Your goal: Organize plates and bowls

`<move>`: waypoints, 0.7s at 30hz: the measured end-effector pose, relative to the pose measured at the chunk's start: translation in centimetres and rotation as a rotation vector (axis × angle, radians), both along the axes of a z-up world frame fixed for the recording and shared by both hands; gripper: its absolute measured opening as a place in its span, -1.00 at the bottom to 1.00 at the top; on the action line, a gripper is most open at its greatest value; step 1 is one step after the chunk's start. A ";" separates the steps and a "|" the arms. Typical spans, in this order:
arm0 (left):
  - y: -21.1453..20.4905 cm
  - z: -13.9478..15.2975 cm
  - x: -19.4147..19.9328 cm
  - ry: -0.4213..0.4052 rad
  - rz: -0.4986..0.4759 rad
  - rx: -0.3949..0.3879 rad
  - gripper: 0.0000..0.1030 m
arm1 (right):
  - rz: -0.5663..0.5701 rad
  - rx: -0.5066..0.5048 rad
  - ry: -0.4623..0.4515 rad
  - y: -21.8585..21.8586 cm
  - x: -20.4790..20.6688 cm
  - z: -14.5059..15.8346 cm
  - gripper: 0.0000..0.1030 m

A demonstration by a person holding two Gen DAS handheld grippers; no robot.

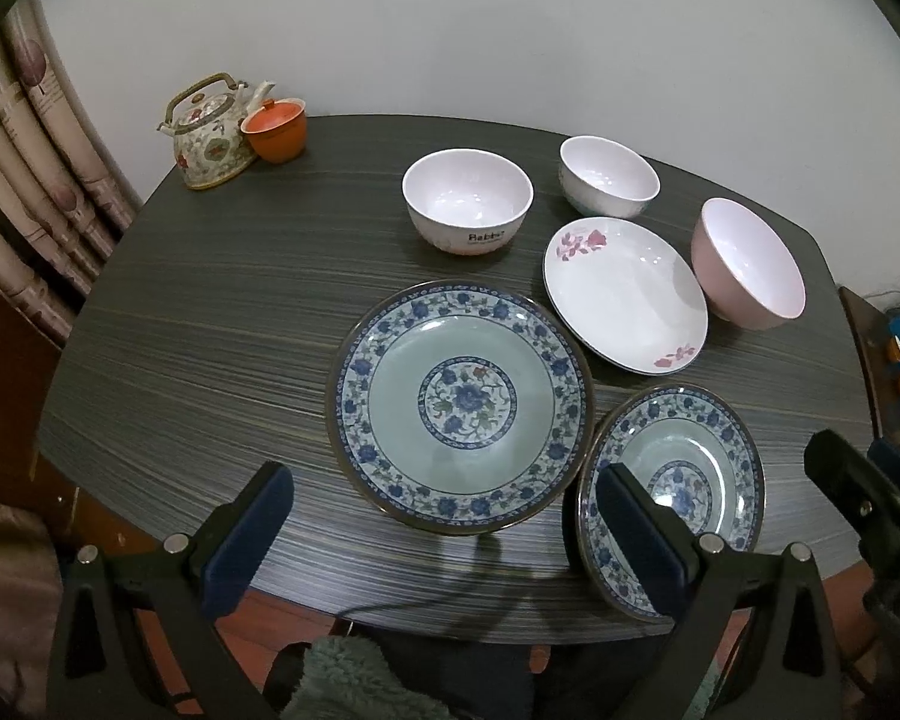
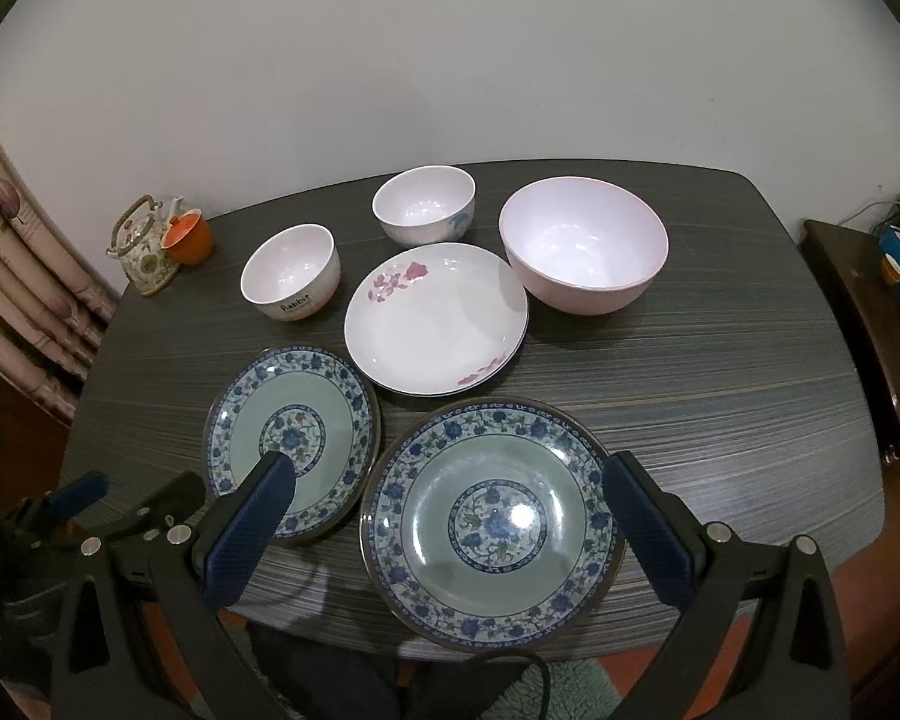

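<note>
Two blue-patterned plates lie flat at the near edge of the dark wood-grain table [image 1: 210, 324]. One blue plate [image 1: 459, 405] sits before the left gripper [image 1: 444, 534], whose blue-padded fingers are spread wide and hold nothing, poised level over the table's front edge. The other blue plate [image 2: 489, 525] lies between the wide-spread, empty fingers of the right gripper [image 2: 450, 531], held low in front of the table at the same height. The two plates are just beside each other, whether touching is unclear.

Behind them rests a white plate with pink flowers [image 2: 437, 315], empty. Farther back stand three upright, empty bowls: a white bowl lettered "Rabbit" [image 1: 467, 199], a white bowl with a blue mark [image 2: 424, 205], and a larger pink bowl [image 2: 583, 243] just beside the flowered plate.

At the far left corner a floral teapot [image 1: 210, 132] touches an orange lidded cup [image 1: 275, 129]. A curtain [image 1: 30, 180] hangs left of the table.
</note>
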State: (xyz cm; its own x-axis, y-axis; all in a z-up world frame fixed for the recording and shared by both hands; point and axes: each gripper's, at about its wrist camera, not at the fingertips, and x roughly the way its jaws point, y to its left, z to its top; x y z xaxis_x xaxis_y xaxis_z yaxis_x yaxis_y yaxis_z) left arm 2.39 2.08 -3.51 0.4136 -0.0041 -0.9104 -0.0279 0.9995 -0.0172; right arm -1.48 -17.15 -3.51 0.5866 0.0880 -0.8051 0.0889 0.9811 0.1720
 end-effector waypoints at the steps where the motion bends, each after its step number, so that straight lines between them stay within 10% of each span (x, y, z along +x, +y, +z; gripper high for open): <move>1: 0.0 0.0 0.0 -0.001 0.001 0.001 1.00 | 0.001 0.000 0.001 0.0 0.0 -0.1 0.97; 21: 0.2 -0.1 0.2 -0.002 0.003 0.009 1.00 | 0.014 0.006 0.012 0.4 -0.3 -0.3 0.97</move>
State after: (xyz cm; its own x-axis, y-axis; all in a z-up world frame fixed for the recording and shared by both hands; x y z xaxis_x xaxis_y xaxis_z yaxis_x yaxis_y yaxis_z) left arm 2.55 2.26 -3.57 0.4156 0.0055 -0.9095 -0.0308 0.9995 -0.0081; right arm -1.75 -16.80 -3.83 0.5754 0.1013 -0.8115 0.0770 0.9812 0.1771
